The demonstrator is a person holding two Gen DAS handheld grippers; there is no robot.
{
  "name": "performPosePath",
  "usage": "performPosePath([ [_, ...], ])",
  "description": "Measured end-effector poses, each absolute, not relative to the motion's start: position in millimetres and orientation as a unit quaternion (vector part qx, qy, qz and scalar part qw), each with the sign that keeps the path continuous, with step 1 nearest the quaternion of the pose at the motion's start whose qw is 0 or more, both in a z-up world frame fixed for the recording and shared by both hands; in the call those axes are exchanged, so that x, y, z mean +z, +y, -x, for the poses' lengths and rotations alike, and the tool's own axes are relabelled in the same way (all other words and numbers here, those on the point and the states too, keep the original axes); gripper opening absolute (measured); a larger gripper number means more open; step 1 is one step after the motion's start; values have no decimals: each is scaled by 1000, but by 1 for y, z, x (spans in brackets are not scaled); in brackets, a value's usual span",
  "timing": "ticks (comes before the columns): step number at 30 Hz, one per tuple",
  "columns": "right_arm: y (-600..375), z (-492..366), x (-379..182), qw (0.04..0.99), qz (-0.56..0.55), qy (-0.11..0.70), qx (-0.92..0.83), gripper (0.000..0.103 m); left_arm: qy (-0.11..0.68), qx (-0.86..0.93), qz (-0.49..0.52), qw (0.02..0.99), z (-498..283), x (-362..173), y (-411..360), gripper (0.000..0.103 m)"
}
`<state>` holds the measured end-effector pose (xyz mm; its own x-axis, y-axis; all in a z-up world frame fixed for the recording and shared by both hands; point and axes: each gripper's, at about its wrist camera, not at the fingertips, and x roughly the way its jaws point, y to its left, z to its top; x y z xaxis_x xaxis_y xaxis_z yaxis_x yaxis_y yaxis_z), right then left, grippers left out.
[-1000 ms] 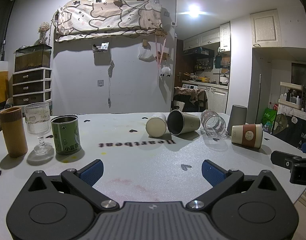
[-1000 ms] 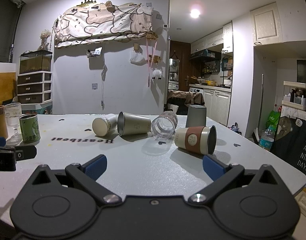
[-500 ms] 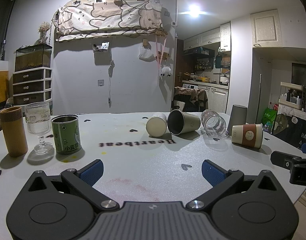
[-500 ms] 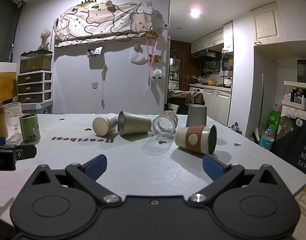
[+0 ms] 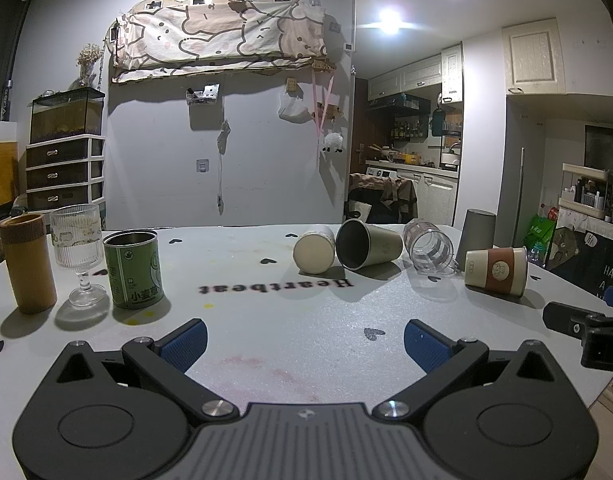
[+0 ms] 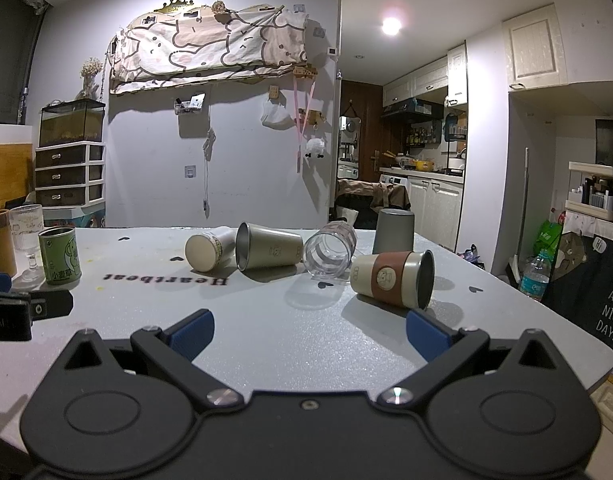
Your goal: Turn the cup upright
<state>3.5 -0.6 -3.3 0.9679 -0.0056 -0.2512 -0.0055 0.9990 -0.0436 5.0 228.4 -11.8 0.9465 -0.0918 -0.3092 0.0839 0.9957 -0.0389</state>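
Both wrist views sit low over the table (image 5: 306, 320), facing the far wall. Both share the row of tipped cups (image 6: 390, 276); the right view stands nearer.

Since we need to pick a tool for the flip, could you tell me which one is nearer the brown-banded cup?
Right. The right tool sits open just short of the brown-banded cup; the left tool is farther away, off to the cup's left.

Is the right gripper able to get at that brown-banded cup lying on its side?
Probably yes: the right gripper is open, and bare table lies between it and the brown-banded cup, just ahead to its right.
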Motion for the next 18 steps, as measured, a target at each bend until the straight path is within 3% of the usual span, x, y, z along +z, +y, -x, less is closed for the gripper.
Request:
performPosePath([
  [18,-6,-25,-4,991,63,117,-5,103,158,-44,15,986,-7,-10,231,103],
])
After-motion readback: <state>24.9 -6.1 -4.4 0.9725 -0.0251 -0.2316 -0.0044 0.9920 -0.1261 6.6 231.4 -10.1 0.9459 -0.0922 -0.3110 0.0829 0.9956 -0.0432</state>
